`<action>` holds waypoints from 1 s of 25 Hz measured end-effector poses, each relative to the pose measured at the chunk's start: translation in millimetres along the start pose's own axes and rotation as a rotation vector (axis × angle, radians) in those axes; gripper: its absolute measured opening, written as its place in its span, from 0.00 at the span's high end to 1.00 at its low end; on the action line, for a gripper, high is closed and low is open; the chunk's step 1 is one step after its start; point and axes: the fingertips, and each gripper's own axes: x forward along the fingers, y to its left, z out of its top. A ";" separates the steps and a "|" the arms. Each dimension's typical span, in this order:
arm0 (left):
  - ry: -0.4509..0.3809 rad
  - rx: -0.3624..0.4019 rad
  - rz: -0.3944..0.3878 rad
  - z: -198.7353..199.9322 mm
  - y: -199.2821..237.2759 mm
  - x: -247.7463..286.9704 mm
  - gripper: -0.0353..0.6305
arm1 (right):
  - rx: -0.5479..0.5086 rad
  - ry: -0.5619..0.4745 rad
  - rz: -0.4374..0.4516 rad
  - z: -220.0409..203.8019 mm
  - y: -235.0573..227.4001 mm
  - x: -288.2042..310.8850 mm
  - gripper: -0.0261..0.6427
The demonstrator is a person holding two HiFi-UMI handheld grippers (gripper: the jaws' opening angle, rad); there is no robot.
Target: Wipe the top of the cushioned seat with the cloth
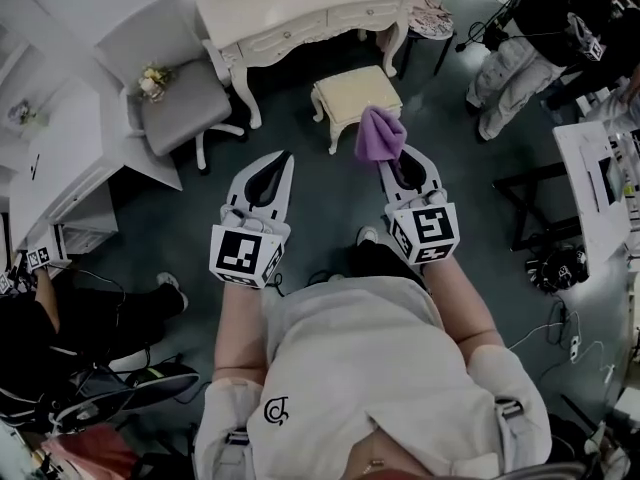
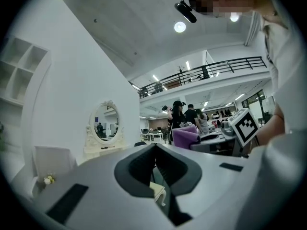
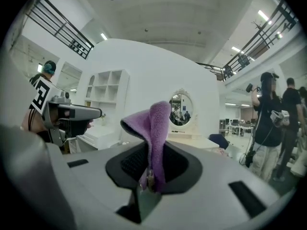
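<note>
Purple, fleecy cloth (image 1: 380, 133) stands up in a loose fold from the right gripper (image 1: 403, 160), whose fingers are closed on its lower edge; the right gripper view shows the fabric pinched deep in the dark hollow between them, with the rest flopping forward. The left gripper (image 1: 285, 160) is held level beside it, its fingers brought together at the tips with nothing between them.

The cushioned seat (image 1: 355, 90), a small cream stool with carved legs, stands on the dark floor (image 1: 330, 208) ahead of the person, well apart from both grippers and to the right of a grey office chair (image 1: 180, 93). In the head view the cloth overlaps the seat's near right corner, but it appears to be held above the seat, not touching it, so the wiping looks not yet begun.

The cloth seems light, soft and limp: it should drape and bunch under pressure, so a grip on one edge leaves a free flap to press flat. The padded top will likely give a little, and the stool may slide if pushed hard sideways.
</note>
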 end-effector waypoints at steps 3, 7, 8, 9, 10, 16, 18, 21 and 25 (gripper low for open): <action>0.008 -0.006 0.016 -8.5 10.1 13.3 0.93 | 0.004 0.011 0.010 -8.6 -8.7 18.6 0.85; 0.021 -0.014 0.034 -20.3 32.1 44.9 0.93 | 0.011 0.030 0.027 -20.2 -28.0 55.3 0.85; 0.023 -0.014 0.038 -22.0 37.6 55.4 0.93 | 0.012 0.032 0.033 -21.7 -34.9 66.4 0.85; 0.025 -0.014 0.042 -23.4 43.3 66.8 0.93 | 0.015 0.032 0.039 -22.6 -42.6 78.5 0.85; 0.028 -0.013 0.046 -24.9 49.0 79.3 0.93 | 0.019 0.033 0.044 -23.4 -50.9 91.3 0.85; 0.041 -0.023 0.054 -34.3 91.1 167.5 0.93 | 0.033 0.061 0.073 -28.7 -105.1 177.9 0.85; 0.047 -0.036 0.067 -40.5 111.3 195.6 0.93 | 0.031 0.071 0.087 -30.8 -120.9 209.0 0.85; 0.059 -0.061 0.090 -52.2 137.0 236.4 0.93 | 0.037 0.095 0.104 -37.8 -146.1 253.6 0.85; 0.081 -0.074 0.096 -67.6 159.8 283.2 0.93 | 0.045 0.141 0.139 -54.5 -168.7 307.1 0.85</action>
